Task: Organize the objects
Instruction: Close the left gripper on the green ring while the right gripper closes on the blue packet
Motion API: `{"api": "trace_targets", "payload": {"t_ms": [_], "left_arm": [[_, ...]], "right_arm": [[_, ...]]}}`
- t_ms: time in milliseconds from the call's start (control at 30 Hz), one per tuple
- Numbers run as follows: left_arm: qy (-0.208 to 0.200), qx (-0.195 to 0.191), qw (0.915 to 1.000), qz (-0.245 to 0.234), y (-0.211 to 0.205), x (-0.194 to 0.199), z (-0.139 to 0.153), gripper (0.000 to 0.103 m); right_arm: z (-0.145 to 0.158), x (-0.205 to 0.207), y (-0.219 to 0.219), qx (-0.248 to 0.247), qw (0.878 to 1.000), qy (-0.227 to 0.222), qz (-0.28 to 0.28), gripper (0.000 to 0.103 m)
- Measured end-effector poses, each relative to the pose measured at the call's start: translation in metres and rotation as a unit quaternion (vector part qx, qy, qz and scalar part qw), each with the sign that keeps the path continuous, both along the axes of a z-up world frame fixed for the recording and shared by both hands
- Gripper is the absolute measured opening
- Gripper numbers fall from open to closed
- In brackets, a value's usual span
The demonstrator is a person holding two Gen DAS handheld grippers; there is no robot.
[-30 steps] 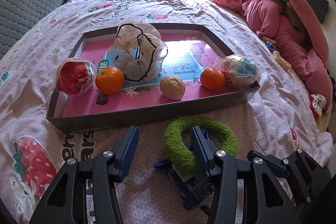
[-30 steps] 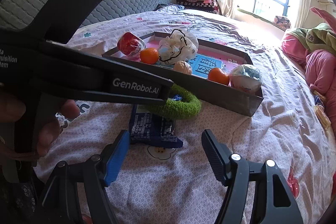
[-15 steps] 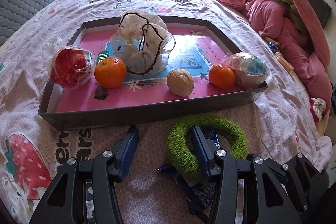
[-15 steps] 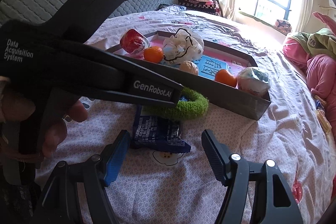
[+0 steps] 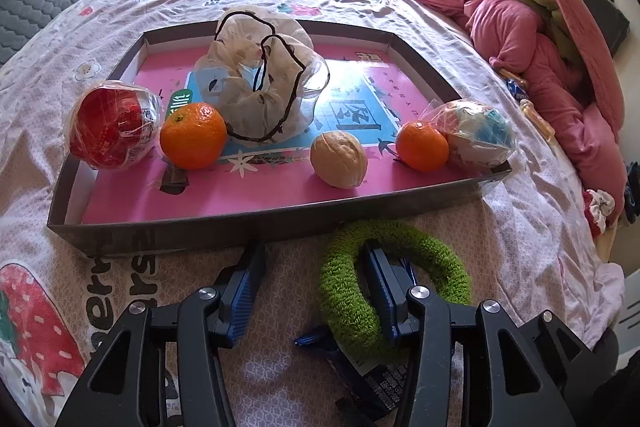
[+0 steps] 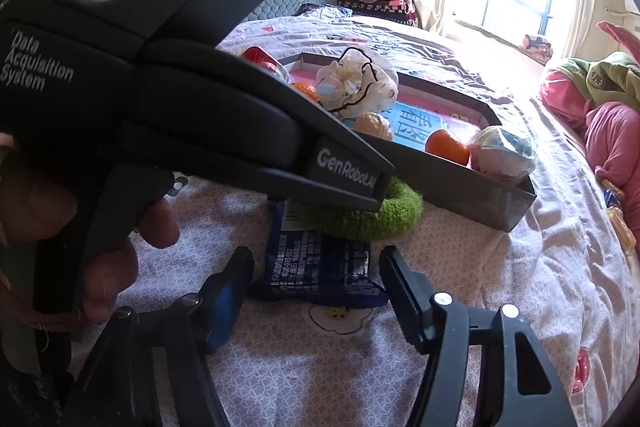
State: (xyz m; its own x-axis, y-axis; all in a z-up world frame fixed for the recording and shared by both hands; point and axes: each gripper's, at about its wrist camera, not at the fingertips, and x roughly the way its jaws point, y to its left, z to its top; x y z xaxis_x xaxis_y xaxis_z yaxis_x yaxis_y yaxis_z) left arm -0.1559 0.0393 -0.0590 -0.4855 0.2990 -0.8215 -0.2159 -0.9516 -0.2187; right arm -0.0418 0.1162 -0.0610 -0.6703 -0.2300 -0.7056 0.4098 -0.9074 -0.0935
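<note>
A fluffy green ring (image 5: 400,267) lies on the bedspread just in front of the grey tray (image 5: 200,231). My left gripper (image 5: 312,263) straddles the ring's left limb: one finger stands inside the hole, the other outside and apart from it, and the jaws are closing. A dark blue snack packet (image 6: 320,263) lies partly under the ring (image 6: 384,215). My right gripper (image 6: 316,267) has the packet between its fingers, jaws closing, pads not visibly pressing. In the left wrist view the packet (image 5: 360,375) shows below the ring.
The pink-lined tray (image 6: 460,183) holds a red wrapped ball (image 5: 112,125), two oranges (image 5: 193,135), a mesh bag (image 5: 260,83), a walnut (image 5: 339,159) and a wrapped white-blue ball (image 5: 476,135). Pink and green bedding (image 5: 540,47) is piled right. The left gripper's body (image 6: 200,107) blocks the right view.
The right gripper's jaws have narrowed around the blue packet. The left gripper has tipped down a little and drawn slightly nearer the tray, still astride the ring.
</note>
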Motion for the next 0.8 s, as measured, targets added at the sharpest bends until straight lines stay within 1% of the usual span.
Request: {"api": "trace_targets", "payload": {"t_ms": [33,67,133,167,233,333,567,800], "left_arm": [[0.000,0.001,1.0000,-0.001,0.000,0.000,0.000,0.047],[0.000,0.004,1.0000,-0.002,-0.001,0.000,0.000,0.044],[-0.001,0.021,0.9998,-0.008,-0.002,-0.001,0.000,0.023],[-0.003,0.028,0.9995,-0.013,-0.002,-0.001,0.001,0.020],[0.002,0.017,0.9997,-0.018,0.002,0.001,0.003,0.017],[0.013,0.024,0.9994,-0.020,0.003,0.005,0.009,0.014],[0.034,0.038,0.9986,-0.013,-0.006,0.009,0.032,0.014],[0.075,0.039,0.9964,0.008,-0.025,0.009,0.070,0.014]], "right_arm": [[0.000,0.000,0.000,0.005,1.000,0.003,0.000,0.059],[-0.001,0.000,0.000,0.006,1.000,0.004,0.000,0.058],[0.000,-0.001,0.002,0.002,1.000,0.003,0.000,0.055],[0.000,0.000,0.003,0.000,1.000,0.004,0.001,0.054],[0.001,0.000,0.004,-0.005,1.000,0.002,0.004,0.050],[0.004,0.002,0.006,-0.004,1.000,0.007,0.006,0.050],[0.016,0.004,0.016,-0.021,1.000,0.021,0.001,0.050],[0.028,0.004,0.021,-0.023,0.999,0.045,-0.003,0.050]]}}
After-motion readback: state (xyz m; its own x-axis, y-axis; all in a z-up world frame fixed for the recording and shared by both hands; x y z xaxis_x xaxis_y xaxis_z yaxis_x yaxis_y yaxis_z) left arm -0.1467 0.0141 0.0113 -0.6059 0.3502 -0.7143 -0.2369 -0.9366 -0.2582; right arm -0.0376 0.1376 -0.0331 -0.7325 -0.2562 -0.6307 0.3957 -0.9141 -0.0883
